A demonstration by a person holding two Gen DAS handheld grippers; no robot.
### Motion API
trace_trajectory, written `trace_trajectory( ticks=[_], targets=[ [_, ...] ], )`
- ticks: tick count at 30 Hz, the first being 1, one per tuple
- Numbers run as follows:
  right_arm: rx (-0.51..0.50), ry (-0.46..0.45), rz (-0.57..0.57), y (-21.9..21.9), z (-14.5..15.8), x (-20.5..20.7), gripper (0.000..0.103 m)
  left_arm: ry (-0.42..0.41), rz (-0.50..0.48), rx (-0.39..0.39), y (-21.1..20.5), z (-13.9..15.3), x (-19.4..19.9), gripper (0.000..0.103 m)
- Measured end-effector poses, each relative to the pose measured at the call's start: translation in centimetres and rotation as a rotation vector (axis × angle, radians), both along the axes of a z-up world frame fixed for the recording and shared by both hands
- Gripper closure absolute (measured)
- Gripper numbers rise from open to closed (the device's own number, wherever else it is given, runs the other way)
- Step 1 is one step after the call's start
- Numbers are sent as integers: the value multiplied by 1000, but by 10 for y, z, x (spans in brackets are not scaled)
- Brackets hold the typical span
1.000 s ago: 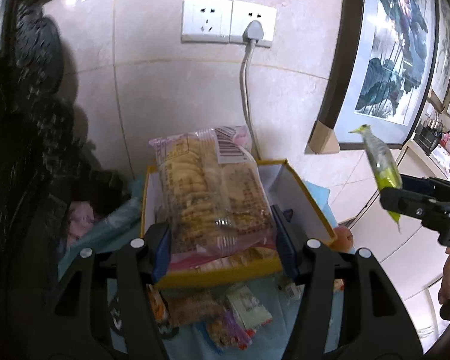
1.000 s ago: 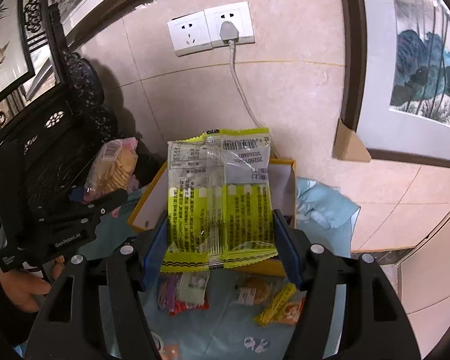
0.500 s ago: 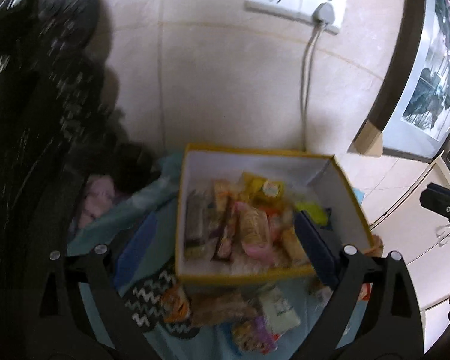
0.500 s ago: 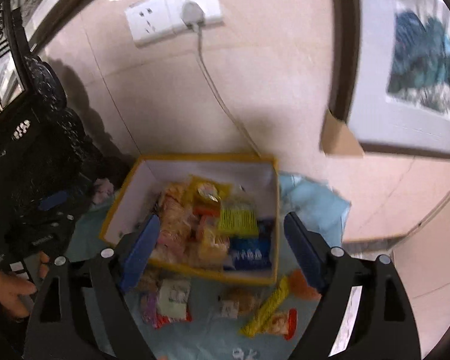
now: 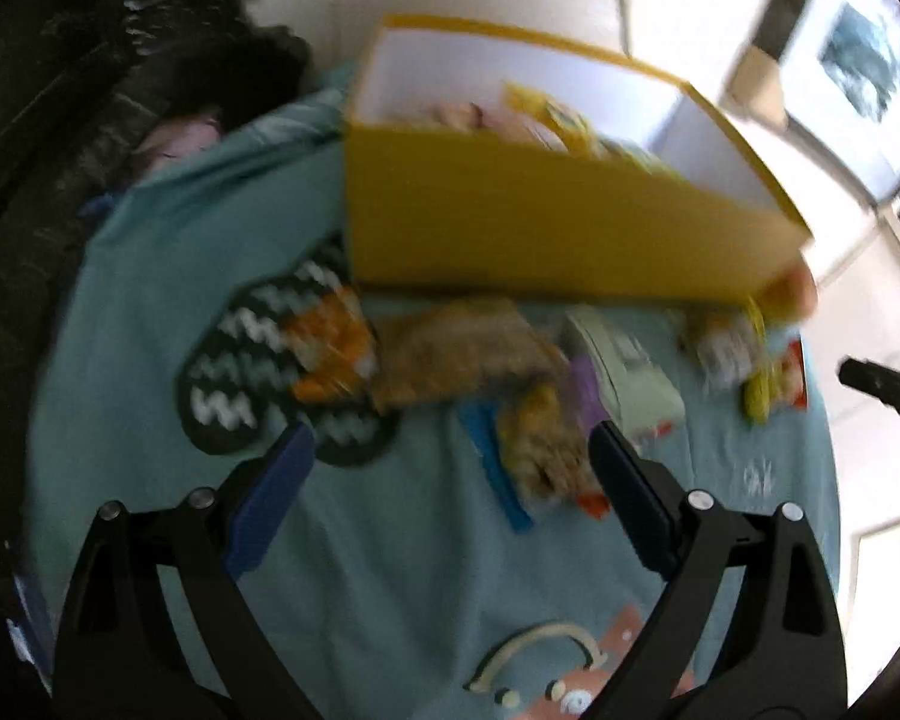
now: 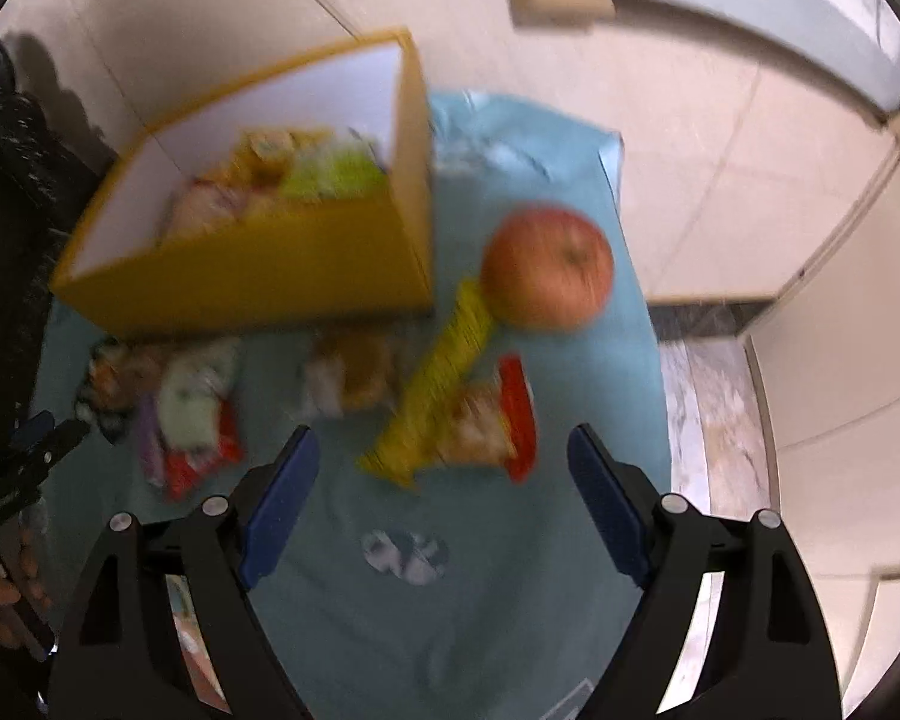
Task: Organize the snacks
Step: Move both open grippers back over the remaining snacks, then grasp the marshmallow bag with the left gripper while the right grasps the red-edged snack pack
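Yellow box [image 6: 252,267] heaped with blurred snacks [image 6: 282,180]

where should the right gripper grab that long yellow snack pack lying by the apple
Grip the long yellow pack across its narrow width near the middle, coming straight down from above. It lies flat on the blue cloth on a diagonal, so turn the open right gripper to straddle it crosswise. Avoid its upper end, which looks to touch the apple, and its lower right edge, which the red-edged packet crowds.
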State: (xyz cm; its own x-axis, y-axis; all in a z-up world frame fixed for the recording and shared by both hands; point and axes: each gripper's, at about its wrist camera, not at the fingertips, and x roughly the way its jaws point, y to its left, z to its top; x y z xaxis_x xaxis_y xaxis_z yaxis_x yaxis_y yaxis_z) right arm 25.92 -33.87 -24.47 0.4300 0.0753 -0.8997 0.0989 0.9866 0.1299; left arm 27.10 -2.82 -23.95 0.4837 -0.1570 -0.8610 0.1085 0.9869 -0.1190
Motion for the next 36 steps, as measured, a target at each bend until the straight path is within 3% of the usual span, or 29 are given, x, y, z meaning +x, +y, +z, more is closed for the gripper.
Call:
trace_trajectory(
  ticks=[6, 17, 19, 22, 24, 25, 26, 27, 31, 36],
  targets=[
    [-12, 21, 2, -5, -21, -4, 18, -5, -90, 28, -31, -16, -4, 9],
    [-39, 20, 40, -10, -49, 16, 18, 122, 7, -61, -33, -62, 18, 8],
    [-58, 28, 49, -6, -57, 23, 18, 111, 26, -79, -31, -67, 17, 3],
    [-44, 18, 59, -2, -69, 28, 18, 95, 12, -59, -32, -69, 14, 2],
    [63, 22, 48, -7, -72, 27, 26, 90, -23, -44, -34, -69, 11, 3],
    [109, 25, 56, -8, -73, 26, 46, 80, -41, -40, -34, -68, 8, 10],
    [131, 28, 66, -8, -72, 25, 57, 67, -54, -49, -34, -67, 5, 18],
    [119, 42, 88, -6, -72, 23, 62, 52, -69, -58, -35, -66, 0, 33],
    [136, 81, 176, 6, -78, 1, 66, 45, -93, -55, -29, -63, -16, 43],
    [176, 86, 229, 26, -78, -40, 67, 31, -104, -90, -18, -53, -38, 44]
  ],
)
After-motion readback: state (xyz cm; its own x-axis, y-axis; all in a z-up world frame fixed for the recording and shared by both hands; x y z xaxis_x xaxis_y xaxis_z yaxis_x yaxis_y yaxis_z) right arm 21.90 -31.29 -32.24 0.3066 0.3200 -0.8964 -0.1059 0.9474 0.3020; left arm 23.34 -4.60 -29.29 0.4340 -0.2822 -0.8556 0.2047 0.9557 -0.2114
